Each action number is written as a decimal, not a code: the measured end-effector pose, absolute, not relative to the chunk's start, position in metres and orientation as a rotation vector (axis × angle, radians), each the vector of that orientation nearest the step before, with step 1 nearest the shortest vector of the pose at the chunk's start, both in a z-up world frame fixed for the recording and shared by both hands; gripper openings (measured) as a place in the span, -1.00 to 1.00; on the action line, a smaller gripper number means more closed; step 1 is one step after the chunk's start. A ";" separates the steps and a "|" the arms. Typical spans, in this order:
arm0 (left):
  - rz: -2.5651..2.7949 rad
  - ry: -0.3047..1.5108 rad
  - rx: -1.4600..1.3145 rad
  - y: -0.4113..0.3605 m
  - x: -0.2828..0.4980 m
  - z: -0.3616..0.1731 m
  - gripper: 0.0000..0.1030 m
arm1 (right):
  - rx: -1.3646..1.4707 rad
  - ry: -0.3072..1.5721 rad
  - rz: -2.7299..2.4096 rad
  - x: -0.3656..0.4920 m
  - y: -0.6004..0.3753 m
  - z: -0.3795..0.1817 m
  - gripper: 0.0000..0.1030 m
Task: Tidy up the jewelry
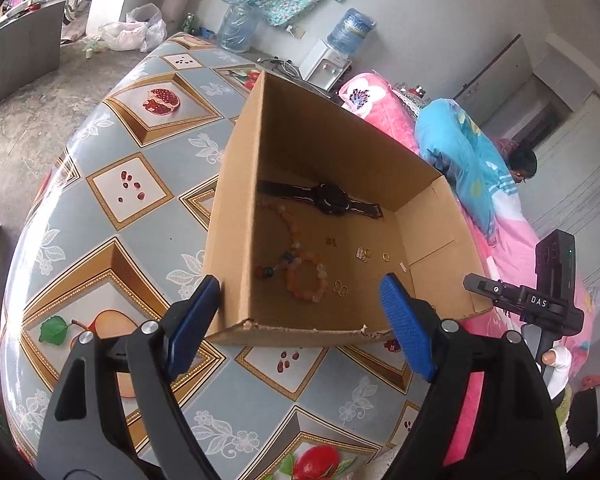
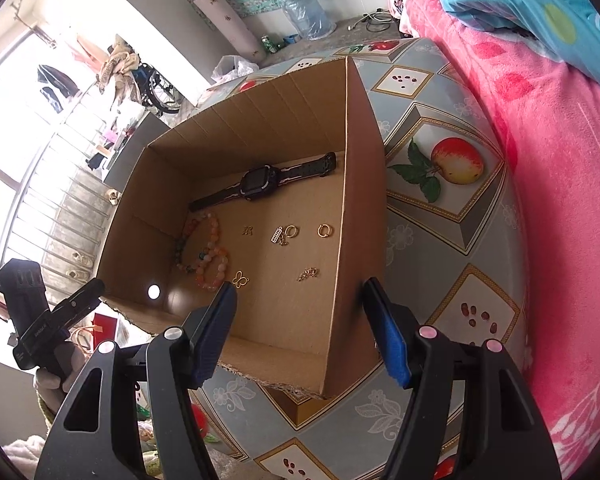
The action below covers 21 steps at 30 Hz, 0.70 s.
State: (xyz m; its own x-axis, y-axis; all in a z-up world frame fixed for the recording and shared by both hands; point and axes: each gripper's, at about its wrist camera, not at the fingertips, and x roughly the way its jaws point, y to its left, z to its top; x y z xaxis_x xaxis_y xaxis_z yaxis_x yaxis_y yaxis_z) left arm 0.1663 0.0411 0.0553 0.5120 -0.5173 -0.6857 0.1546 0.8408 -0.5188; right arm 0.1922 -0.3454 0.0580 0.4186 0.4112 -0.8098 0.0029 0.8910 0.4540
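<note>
Cardboard box (image 1: 428, 216) is seen mid-frame on the table (image 1: 140, 184), watch (image 2: 260, 184) and beaded bracelets (image 2: 208, 256) inside; both grippers (image 1: 300, 312) (image 2: 298, 312) are held spread and empty, so one small gold ring (image 2: 325, 231) should be approached slowly

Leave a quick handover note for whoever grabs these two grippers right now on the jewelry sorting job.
Left gripper: open, empty, straddling a wall of the cardboard box.
Right gripper: open, empty, straddling the opposite wall.
In the box: black watch, beaded bracelets, gold hoop earrings, butterfly charm, small gold pieces.
Done: all visible jewelry lies loose in the box.
Left: any further sorting; none visible on the table.
</note>
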 end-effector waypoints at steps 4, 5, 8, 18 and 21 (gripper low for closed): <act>-0.406 0.964 -0.457 0.040 0.180 0.050 0.51 | 0.461 1.146 0.260 0.200 -0.348 0.055 0.26; -0.399 0.969 -0.465 0.040 0.181 0.052 0.51 | 0.468 1.154 0.255 0.200 -0.348 0.057 0.26; -0.421 0.922 -0.470 0.040 0.179 0.067 0.51 | 0.467 1.134 0.250 0.202 -0.349 0.068 0.26; -0.410 0.906 -0.401 0.038 0.134 0.085 0.51 | 0.492 1.138 0.278 0.172 -0.350 0.081 0.26; -0.412 0.923 -0.408 0.043 0.110 0.079 0.51 | 0.515 1.140 0.287 0.150 -0.348 0.076 0.26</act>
